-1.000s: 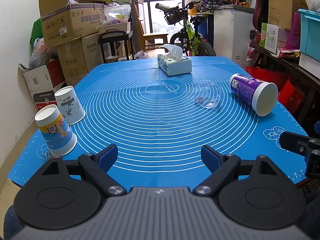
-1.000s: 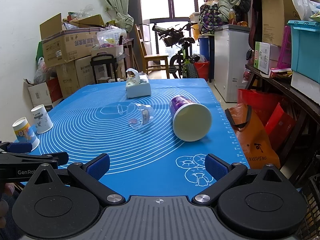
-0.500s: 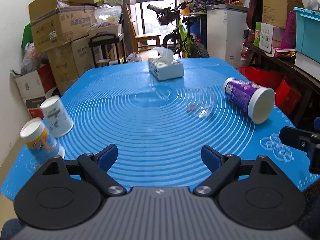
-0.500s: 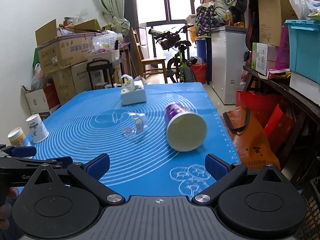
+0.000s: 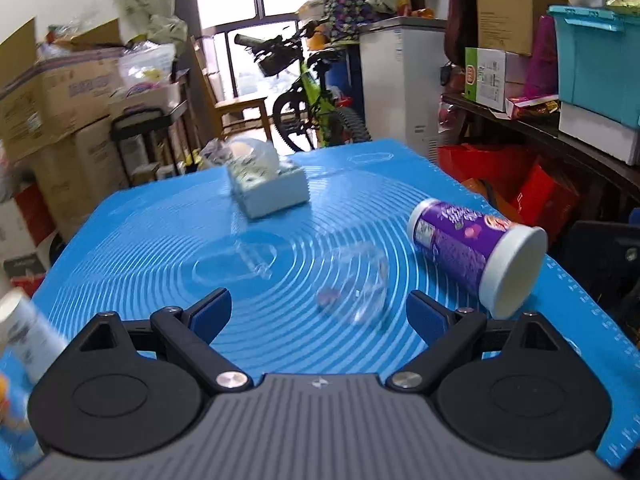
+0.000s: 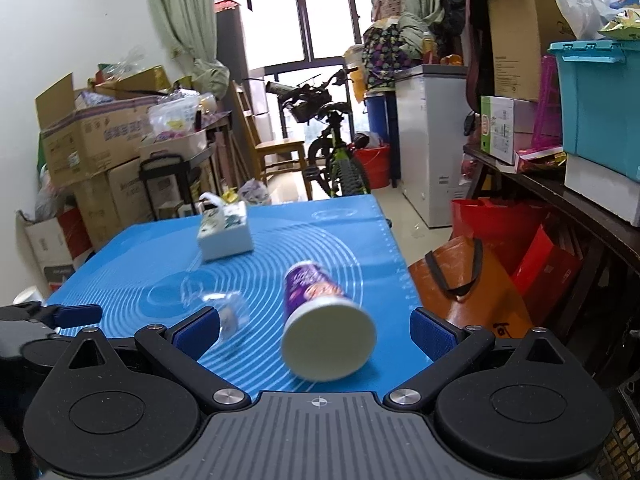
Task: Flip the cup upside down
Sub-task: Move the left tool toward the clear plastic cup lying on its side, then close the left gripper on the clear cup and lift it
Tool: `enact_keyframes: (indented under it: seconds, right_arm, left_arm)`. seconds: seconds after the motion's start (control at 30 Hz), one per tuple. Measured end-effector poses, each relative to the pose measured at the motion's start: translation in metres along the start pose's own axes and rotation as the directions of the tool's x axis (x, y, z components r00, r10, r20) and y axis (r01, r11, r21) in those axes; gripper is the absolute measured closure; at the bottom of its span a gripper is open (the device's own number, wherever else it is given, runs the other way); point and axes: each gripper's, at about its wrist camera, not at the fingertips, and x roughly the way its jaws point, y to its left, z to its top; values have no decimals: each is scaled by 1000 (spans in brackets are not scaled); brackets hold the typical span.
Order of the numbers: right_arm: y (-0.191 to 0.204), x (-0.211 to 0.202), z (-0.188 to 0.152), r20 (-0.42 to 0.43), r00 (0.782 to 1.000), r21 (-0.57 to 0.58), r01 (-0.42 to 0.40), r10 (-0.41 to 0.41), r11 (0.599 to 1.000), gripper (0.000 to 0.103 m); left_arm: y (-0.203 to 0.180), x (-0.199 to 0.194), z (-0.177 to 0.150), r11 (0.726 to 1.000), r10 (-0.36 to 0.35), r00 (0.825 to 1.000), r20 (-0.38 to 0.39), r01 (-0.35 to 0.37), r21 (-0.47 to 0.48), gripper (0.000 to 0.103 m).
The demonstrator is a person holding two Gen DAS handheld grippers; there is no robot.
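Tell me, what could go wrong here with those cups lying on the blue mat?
The purple cup lies on its side near the blue mat edge; a nudge from the open right gripper might roll it off. The clear cup beside it is hard to see, so the left gripper could knock it.

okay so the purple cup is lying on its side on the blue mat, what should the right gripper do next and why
Probably ease the right gripper forward a little so its open jaws come around the purple cup. The cup lies on its side on the blue mat, wide end toward the camera and roughly centred between the jaws, and nothing is held yet. The clear cup lies close on the left, so keep clear of it.
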Motion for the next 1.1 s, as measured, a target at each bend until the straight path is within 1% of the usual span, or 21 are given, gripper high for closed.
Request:
enact_keyframes:
  seconds: [0.1,0.2,0.4,0.5,0.53,0.57,0.63,0.73,0.87,0.97,1.1]
  right_arm:
    - [-6,13,6,0,1000,10,3,-3,1000,3]
    - [-11,27,9,-5,1000,18,4,-3,1000,3]
    - [-17,51,3,-44,999,41,-7,9,999,3]
    - [-17,60,0,-57,998,42,-13,15,999,3]
    - [-16,62,-1,-60,998,39,-13,15,999,3]
    - [-15,63,-2,-62,998,37,-14,16,999,2]
    - [-14,64,-3,-65,998,31,-15,17,999,3]
    - [-13,64,-3,-64,998,28,-13,15,1000,2]
    - [-13,59,-2,-54,998,30,-12,14,999,3]
    - [-11,51,0,-40,999,25,-18,19,1000,3]
    - [-5,41,-1,-33,999,24,-40,40,999,3]
  left_arm:
    - [-7,22,5,998,-10,1000,5,10,67,9]
    - [-12,46,7,994,-14,1000,-14,16,112,9]
    - [-13,85,7,990,-34,996,-78,44,135,9]
    - [-10,91,8,992,-40,996,-81,49,114,11]
    - [-9,91,9,993,-50,995,-81,59,105,18]
    - [-9,91,9,992,-68,994,-81,75,97,27]
    - [-10,91,11,990,-97,991,-91,105,91,38]
    - [-13,89,11,991,-81,991,-102,91,96,39]
    - [-8,82,12,997,-17,991,-131,26,67,40]
    - [8,68,10,1000,11,990,-139,-7,27,40]
    - [33,43,3,997,71,986,-149,-76,-27,40]
